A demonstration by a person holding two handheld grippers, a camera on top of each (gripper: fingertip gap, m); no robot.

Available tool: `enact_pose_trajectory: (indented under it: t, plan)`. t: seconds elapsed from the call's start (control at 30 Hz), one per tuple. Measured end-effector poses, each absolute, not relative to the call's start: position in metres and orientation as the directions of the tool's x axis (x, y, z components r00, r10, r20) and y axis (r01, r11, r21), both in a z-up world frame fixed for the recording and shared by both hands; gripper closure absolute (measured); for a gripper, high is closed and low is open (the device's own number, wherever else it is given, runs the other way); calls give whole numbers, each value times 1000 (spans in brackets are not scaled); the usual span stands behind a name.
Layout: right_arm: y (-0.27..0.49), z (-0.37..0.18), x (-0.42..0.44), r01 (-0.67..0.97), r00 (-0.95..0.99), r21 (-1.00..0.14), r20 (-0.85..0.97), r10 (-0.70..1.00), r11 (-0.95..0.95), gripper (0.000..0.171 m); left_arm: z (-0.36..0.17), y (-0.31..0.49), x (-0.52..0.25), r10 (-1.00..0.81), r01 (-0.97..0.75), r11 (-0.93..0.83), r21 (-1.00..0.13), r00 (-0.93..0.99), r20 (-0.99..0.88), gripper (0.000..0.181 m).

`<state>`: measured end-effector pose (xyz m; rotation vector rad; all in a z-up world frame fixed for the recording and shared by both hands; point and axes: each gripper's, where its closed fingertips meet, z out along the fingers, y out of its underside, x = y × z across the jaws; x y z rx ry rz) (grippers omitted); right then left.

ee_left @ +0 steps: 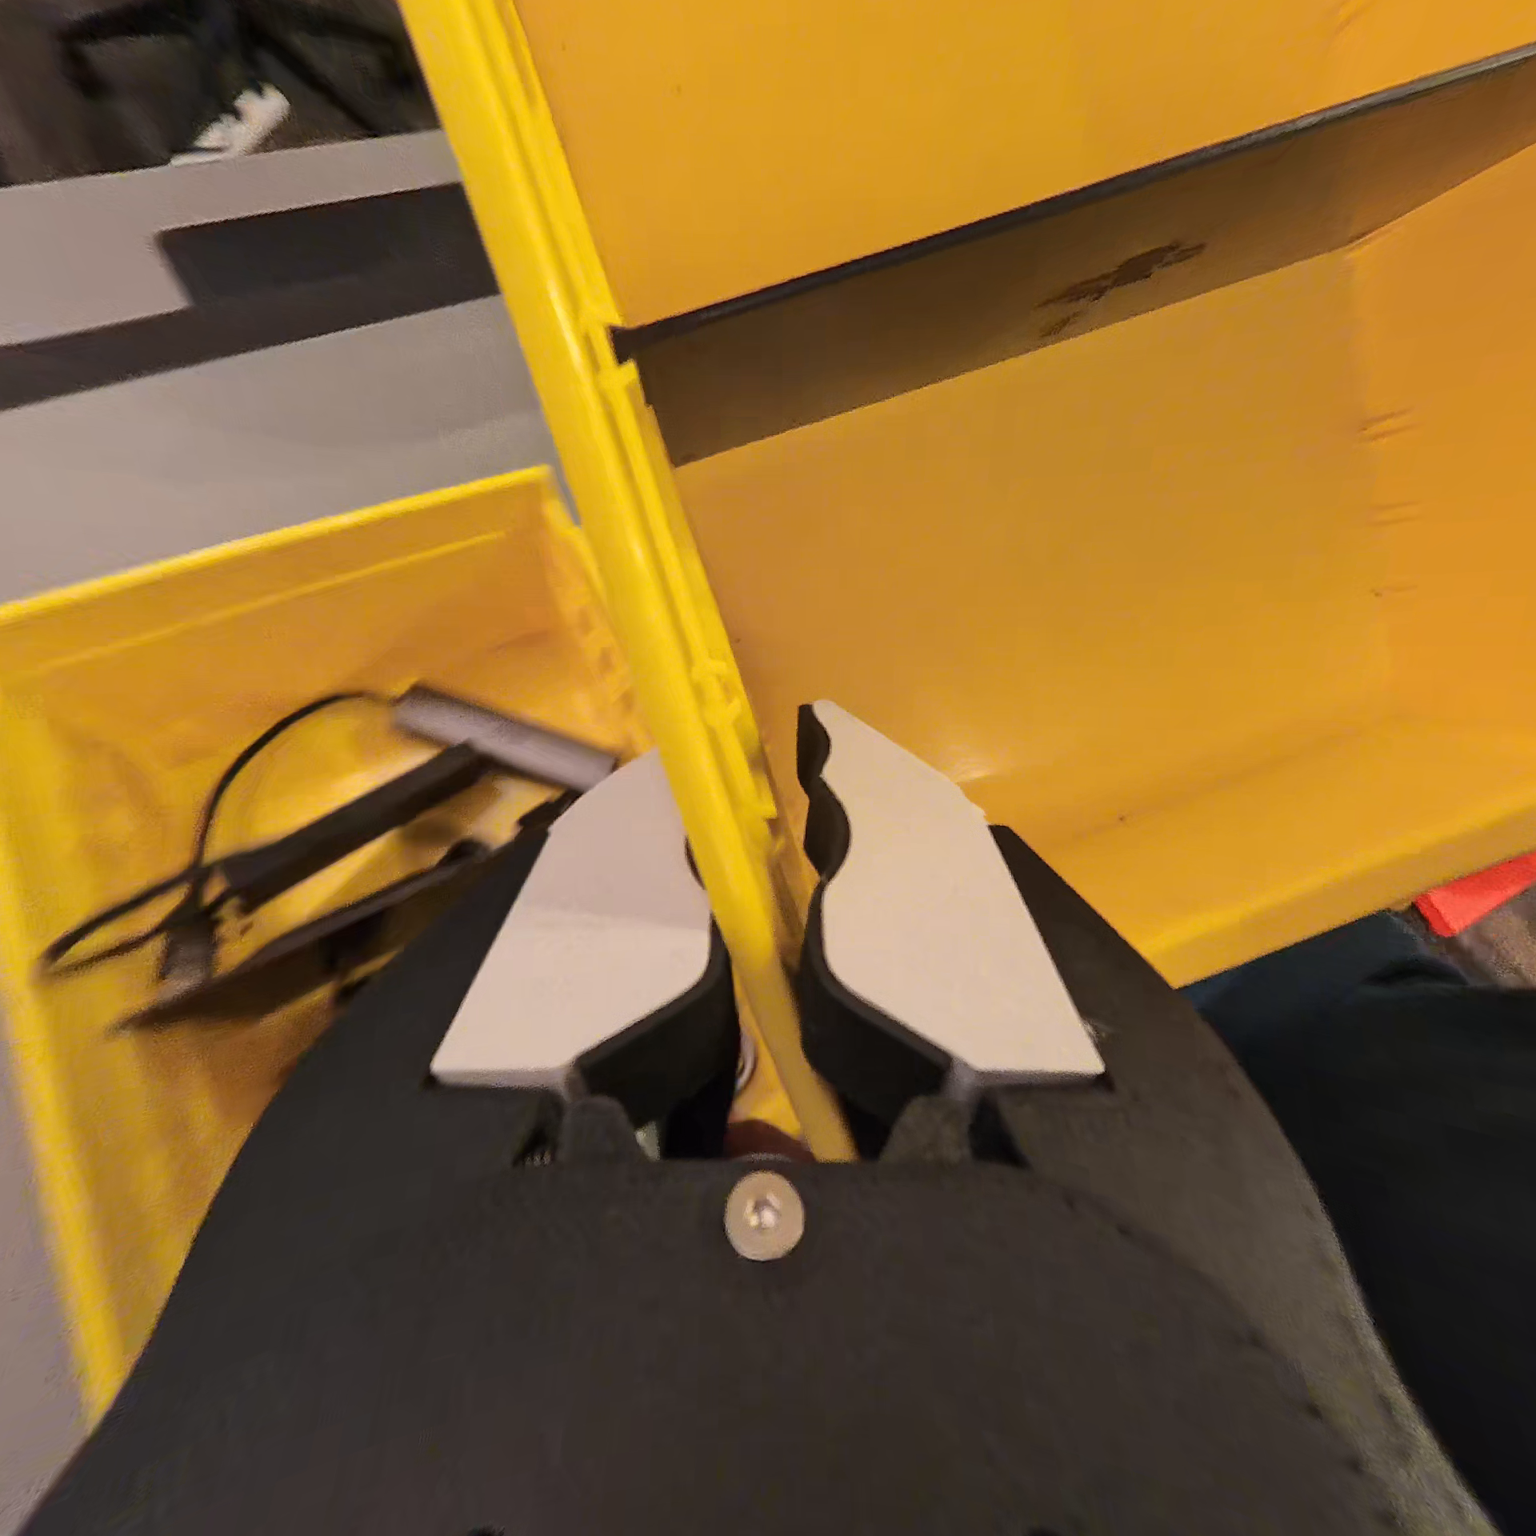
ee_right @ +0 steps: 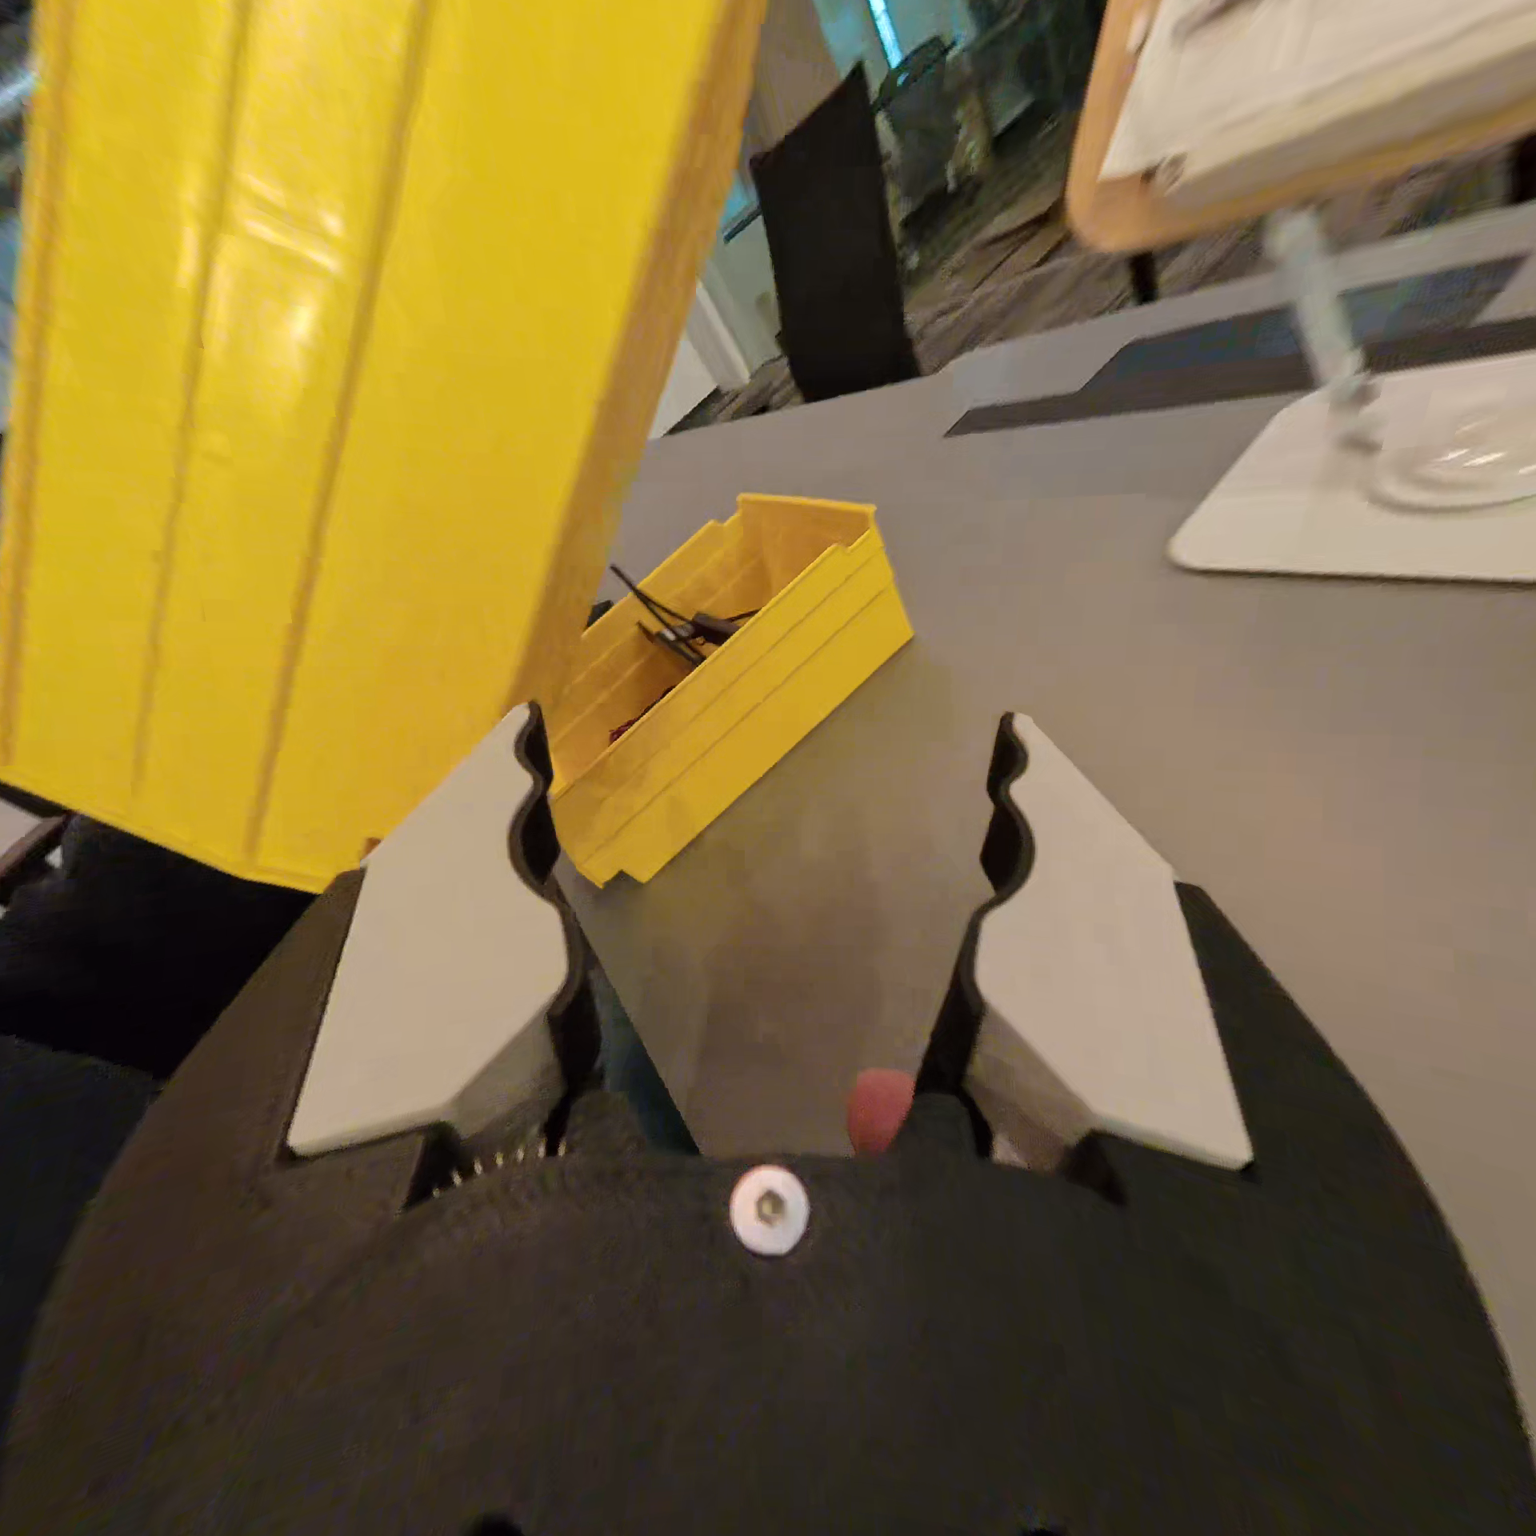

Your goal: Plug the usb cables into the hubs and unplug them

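The left tool (ee_left: pixel 760 848) pinches the side wall of a large yellow bin (ee_left: pixel 1039 623), lifted and tilted, with a black divider (ee_left: pixel 1039 332) across its inside. The right tool (ee_right: pixel 769 823) is spread wide and holds nothing, above the grey worktop (ee_right: pixel 1080 748). A smaller yellow bin (ee_right: pixel 731 690) sits on the worktop, holding tangled black usb cables (ee_left: pixel 249 881) and a slim grey hub (ee_left: pixel 499 736). A white mat (ee_right: pixel 1297 515) with a glass lies at the worktop's far right.

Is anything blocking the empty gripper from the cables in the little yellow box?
Nothing visible on the grey table lies between the open right gripper and the small yellow bin holding the cables. The big yellow bin hangs off to the left.
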<state>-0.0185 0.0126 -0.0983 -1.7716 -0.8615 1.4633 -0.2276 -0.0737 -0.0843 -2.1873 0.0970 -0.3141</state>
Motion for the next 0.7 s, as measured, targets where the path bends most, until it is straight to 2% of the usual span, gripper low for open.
enact_pose_trajectory:
  t: [0.17,0.23,0.3,0.4,0.47,0.57,0.63,0.7]
  plan:
    - [35,-44,117,-112,338,-901,-431,837,-418,64,-125,17,-115,-323,-28,-665,-747,912,253,169]
    - [33,-49,148,-96,404,-914,-399,823,-395,56,-149,47,-71,-359,-43,-716,-697,879,314,168]
    - [33,-65,167,-74,468,-910,-392,792,-407,48,-171,75,-35,-378,-102,-729,-677,885,273,168]
    - [41,-99,186,38,575,-906,-325,751,-421,48,-201,100,21,-420,-166,-770,-617,859,293,166]
    - [55,-126,201,112,644,-889,-276,713,-444,54,-214,109,53,-444,-197,-778,-597,844,301,165]
    - [74,-156,224,100,702,-841,-319,637,-531,69,-227,115,93,-462,-220,-787,-576,829,315,164]
    - [87,-172,245,131,757,-832,-268,596,-540,78,-234,119,112,-452,-213,-799,-562,829,329,161]
    - [97,-185,263,132,773,-810,-277,571,-571,81,-241,120,130,-439,-193,-816,-544,820,367,154]
